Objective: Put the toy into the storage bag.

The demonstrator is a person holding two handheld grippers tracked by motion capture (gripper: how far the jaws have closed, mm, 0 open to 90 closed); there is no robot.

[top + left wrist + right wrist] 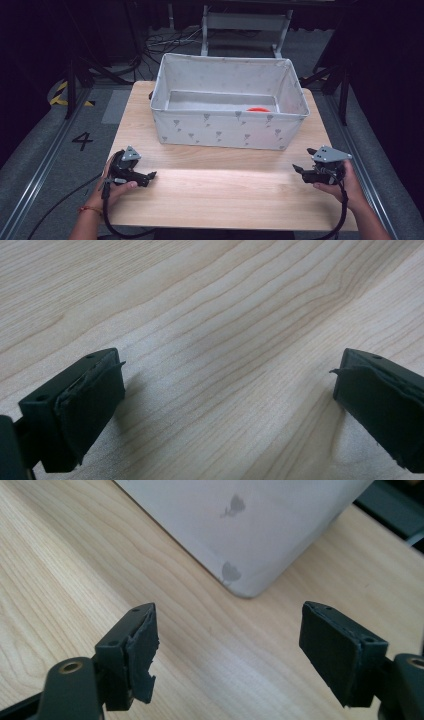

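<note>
Wooden table bears both hand-held grippers, jaws apart.

Black left gripper and right gripper – grey three-cornered plates, trailing cables, orange wristband

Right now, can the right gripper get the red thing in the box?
Probably yes. The right gripper is open and empty, the fabric box has no lid, and the red thing lies inside; it must go over the wall.

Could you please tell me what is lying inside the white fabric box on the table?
Inside the fabric box, the high view shows a red thing near its right front corner; the front wall covers most of it, so its shape is unclear. The rest of the visible floor looks bare.
</note>
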